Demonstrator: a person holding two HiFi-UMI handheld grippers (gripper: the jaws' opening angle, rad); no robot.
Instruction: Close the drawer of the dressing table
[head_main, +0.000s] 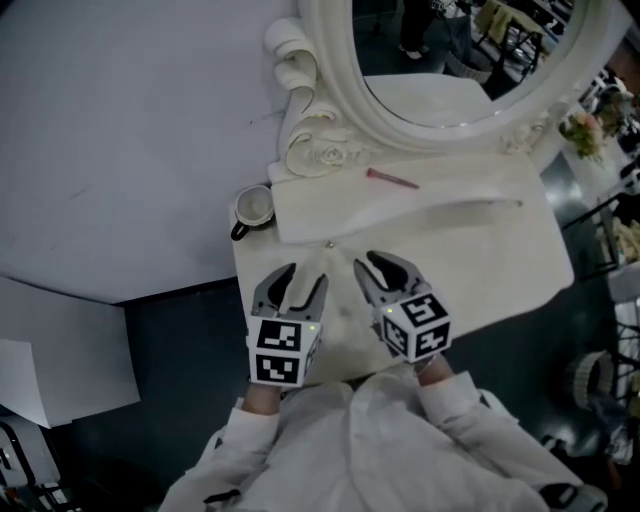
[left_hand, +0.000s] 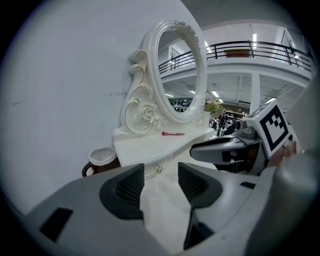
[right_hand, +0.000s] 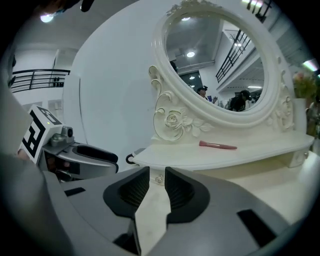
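Overhead, only the head view shows both claws together: left gripper (head_main: 300, 285) and right gripper (head_main: 385, 272) hover over the dressing table (head_main: 500, 260), with the drawer knob (head_main: 329, 243) just ahead between them. Left gripper view: jaws well apart and empty, knob beyond the gap, cup (left_hand: 102, 156) at left. Right gripper view: jaws narrowly parted and empty, knob straight ahead

We look steeply down on the dressing table (head_main: 500, 260) from the head view; both gripper views sit low, close in front, facing the mirror (right_hand: 220, 65) all three share.
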